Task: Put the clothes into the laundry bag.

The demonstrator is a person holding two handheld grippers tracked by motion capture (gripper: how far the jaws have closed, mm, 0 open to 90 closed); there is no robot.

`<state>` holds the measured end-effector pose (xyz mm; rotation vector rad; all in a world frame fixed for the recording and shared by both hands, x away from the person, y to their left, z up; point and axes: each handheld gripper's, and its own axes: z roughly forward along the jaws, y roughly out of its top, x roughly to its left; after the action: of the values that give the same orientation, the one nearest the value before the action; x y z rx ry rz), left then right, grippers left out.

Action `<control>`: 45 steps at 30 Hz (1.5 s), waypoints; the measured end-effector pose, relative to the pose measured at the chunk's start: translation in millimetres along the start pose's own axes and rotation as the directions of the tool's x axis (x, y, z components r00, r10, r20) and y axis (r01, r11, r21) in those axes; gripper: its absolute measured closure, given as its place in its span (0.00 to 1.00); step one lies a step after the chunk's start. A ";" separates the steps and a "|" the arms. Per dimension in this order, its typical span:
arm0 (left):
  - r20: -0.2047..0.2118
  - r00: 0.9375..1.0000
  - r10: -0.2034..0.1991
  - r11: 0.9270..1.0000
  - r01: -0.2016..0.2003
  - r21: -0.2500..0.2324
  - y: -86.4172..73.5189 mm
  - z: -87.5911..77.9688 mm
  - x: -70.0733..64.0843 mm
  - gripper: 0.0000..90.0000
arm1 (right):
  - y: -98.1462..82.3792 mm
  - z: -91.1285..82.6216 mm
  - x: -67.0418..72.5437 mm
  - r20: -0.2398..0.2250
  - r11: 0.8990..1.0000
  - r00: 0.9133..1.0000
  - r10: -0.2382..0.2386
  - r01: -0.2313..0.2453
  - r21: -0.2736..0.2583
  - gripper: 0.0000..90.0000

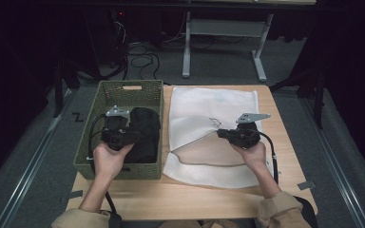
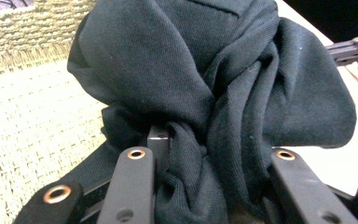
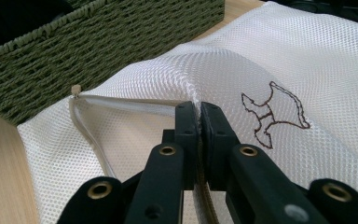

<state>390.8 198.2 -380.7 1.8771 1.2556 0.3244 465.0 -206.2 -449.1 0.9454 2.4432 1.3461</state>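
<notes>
Judging from the layout, the job is loading the dark garment into the mesh laundry bag, and it sits roughly at the midpoint: pick made, bag mouth lifted, transfer not yet done.

Nearest, the person's forearms enter from the bottom of the high view over the bare front strip of the wooden table [image 1: 171, 199]. Left gripper [image 1: 123, 127] is over the green woven basket [image 1: 105, 92]; in the left gripper view its jaws are partly closed, clamped on a bunched wad of the black garment [image 2: 205, 93], fabric packed between the two arms. The garment [image 1: 145, 133] looks gathered up but is above or within the basket footprint, not over the table.

Right gripper [image 3: 199, 116] has its jaws pinched almost fully together on the upper edge of the white mesh bag [image 3: 279, 60], at the opening next to the zipper [image 3: 81, 121]. In the high view that flap is raised and the mouth [image 1: 209, 152] gapes toward the person, interior visible and looking empty. Bag lies flat just beside the basket, the brown outline logo [image 3: 272, 114] facing up.

Left to do, as a judgement: carry the garment across the basket wall, feed it into the mouth, release, then close the zipper. Risk: the trailing cloth may snag the basket rim.
</notes>
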 end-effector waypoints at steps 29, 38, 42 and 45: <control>0.087 0.989 0.123 0.992 -0.119 -0.052 17.2 -22.3 -49.6 0.74 | 4.7 5.6 -1.3 -0.018 1.000 1.000 0.010 -0.010 -0.004 0.97; 0.127 0.985 0.118 0.991 -0.109 -0.078 15.6 -30.6 -53.6 0.74 | 5.3 8.5 0.8 -0.023 1.000 1.000 0.001 -0.001 0.004 0.97; 0.152 0.980 0.128 0.990 -0.116 -0.085 18.3 -31.3 -59.7 0.74 | 6.1 9.7 3.8 -0.019 1.000 1.000 -0.014 0.015 0.012 0.97; 0.174 0.975 0.142 0.988 -0.128 -0.088 19.9 -28.2 -65.4 0.74 | 6.1 8.7 2.7 -0.019 1.000 1.000 -0.008 0.009 0.008 0.97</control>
<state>355.8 153.2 -333.7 1.8849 0.9846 0.2645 469.5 -196.2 -448.7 0.9271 2.4654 1.3501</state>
